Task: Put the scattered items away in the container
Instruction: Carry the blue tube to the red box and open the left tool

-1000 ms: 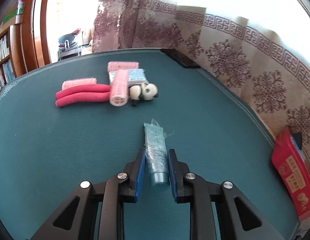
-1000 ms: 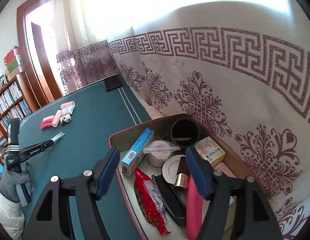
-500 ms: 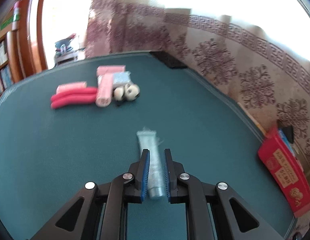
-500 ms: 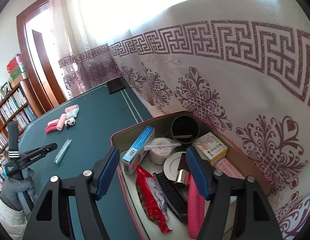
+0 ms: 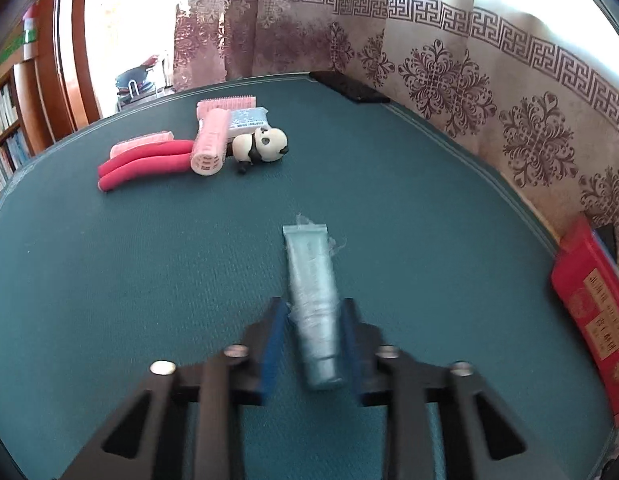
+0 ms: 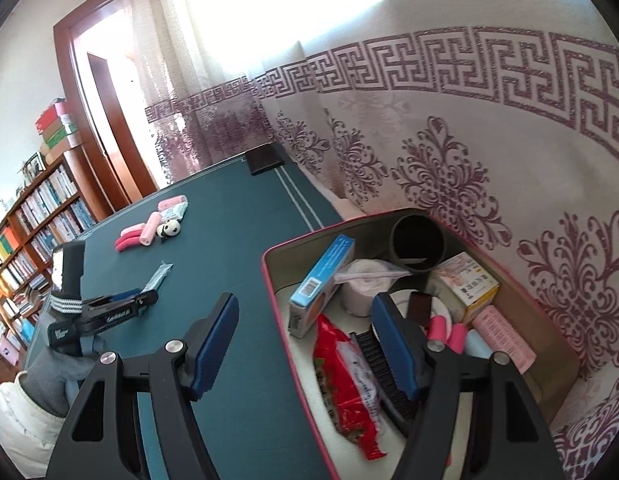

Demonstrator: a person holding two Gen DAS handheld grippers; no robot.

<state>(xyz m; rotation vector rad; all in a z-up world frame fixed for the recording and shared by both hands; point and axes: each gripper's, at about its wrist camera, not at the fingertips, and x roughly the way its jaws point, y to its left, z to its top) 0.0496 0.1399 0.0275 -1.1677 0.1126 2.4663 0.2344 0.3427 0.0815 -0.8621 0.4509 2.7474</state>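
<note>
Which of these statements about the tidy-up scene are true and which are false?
1. The silver tube lies between the fingers of the left gripper. True.
2. The right gripper holds a pink roller. False: its fingers are apart with nothing between them, above the container.
3. The panda figure is inside the container. False: it lies on the green table, beside the pink rollers.
4. The container already holds a red packet and a blue box. True.
</note>
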